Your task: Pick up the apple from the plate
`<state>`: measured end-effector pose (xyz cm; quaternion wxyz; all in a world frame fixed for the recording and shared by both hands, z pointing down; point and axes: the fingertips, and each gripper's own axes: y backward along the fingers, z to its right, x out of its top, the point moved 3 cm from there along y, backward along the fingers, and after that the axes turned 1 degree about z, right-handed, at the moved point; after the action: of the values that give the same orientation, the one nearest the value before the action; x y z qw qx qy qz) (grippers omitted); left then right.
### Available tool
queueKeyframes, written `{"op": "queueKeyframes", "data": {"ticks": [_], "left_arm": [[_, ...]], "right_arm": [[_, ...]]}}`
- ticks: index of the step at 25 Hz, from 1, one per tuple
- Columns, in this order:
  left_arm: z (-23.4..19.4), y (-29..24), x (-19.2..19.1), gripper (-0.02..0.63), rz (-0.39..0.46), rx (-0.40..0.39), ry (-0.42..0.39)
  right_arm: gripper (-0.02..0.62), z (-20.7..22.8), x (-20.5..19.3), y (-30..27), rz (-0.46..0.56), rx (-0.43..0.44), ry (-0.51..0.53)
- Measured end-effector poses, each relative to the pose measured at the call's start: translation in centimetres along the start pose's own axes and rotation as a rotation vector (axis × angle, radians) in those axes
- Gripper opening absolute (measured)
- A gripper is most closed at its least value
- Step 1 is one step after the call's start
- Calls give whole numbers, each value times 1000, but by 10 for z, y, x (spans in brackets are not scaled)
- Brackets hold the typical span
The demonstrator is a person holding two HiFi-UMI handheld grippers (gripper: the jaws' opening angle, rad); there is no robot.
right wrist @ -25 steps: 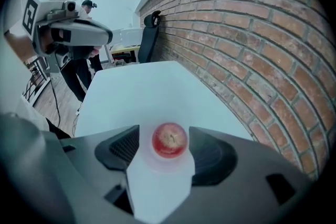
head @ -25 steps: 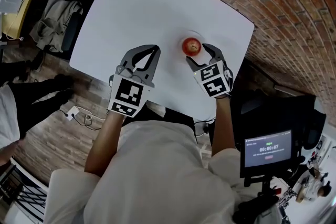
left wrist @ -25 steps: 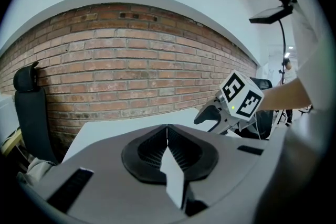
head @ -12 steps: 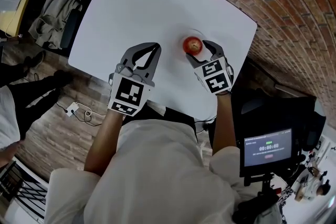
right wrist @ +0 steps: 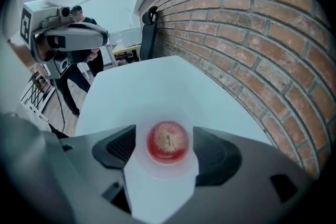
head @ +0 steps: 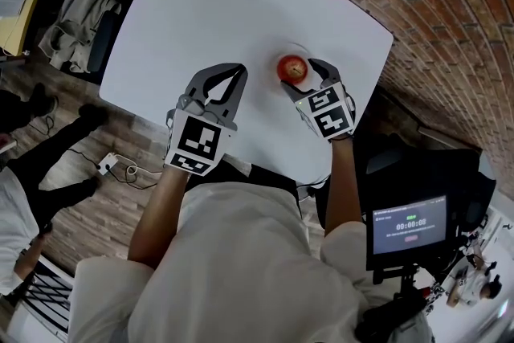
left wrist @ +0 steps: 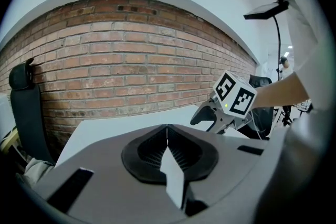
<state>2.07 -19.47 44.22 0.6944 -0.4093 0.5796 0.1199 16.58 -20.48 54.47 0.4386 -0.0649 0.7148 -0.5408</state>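
A red apple (right wrist: 167,140) sits on a white plate (right wrist: 164,169) near the right edge of the white table (head: 209,4). My right gripper (right wrist: 165,140) points steeply down with a jaw on either side of the apple. Its jaws are opening, and a thin gap shows on each side, so the pads do not press on the fruit. From the head view the apple (head: 292,68) lies just ahead of the right gripper (head: 300,76). My left gripper (head: 238,71) hovers to the apple's left, shut on nothing, its jaws (left wrist: 167,128) meeting at the tips.
A brick wall (right wrist: 252,34) runs close along the table's right side. A black chair (right wrist: 148,29) stands at the far end. A person (right wrist: 79,68) stands beyond the table on the left. A monitor (head: 409,229) sits at my right, and clothes (head: 80,28) lie on a seat at the left.
My right gripper has edged slightly closer round the apple and its jaws stand a little wider. The left gripper has kept still.
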Motion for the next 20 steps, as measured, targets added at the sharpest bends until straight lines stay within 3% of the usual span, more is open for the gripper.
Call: {"op": "queueKeyframes", "data": {"ticks": [20], "left_arm": [[-10,-15,-14,6,-47,4,30]], "right_arm": [[350,7,-6,-35,-61,71,43]]}}
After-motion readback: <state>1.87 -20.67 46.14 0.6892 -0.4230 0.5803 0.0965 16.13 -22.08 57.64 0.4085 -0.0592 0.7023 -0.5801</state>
